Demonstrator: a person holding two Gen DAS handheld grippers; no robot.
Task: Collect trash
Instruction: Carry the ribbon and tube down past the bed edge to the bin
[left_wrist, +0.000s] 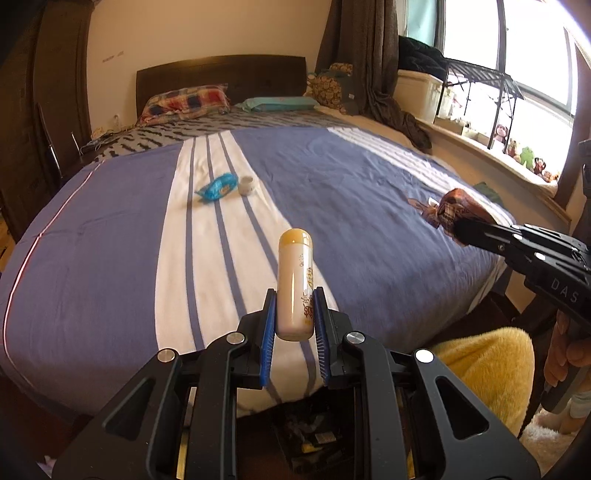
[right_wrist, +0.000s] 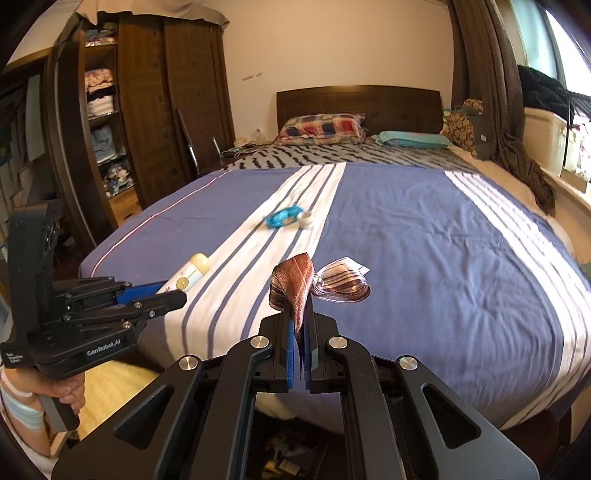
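My left gripper (left_wrist: 293, 314) is shut on a cream bottle with a yellow cap (left_wrist: 295, 280), held upright over the bed's foot edge; the bottle also shows in the right wrist view (right_wrist: 188, 275). My right gripper (right_wrist: 300, 332) is shut on a shiny brown wrapper (right_wrist: 295, 288), lifted above the bed; the wrapper also shows in the left wrist view (left_wrist: 456, 212). A blue wrapper (left_wrist: 218, 187) and a small white cup (left_wrist: 246, 184) lie together on the white stripe of the blue bedspread (left_wrist: 351, 177), farther up the bed.
A bin with trash (right_wrist: 288, 461) sits on the floor below both grippers. A yellow fluffy cloth (left_wrist: 487, 369) lies by the bed's foot. Pillows (right_wrist: 321, 129) are at the headboard, a wardrobe (right_wrist: 147, 110) on the left, a window sill with toys (left_wrist: 524, 155) on the right.
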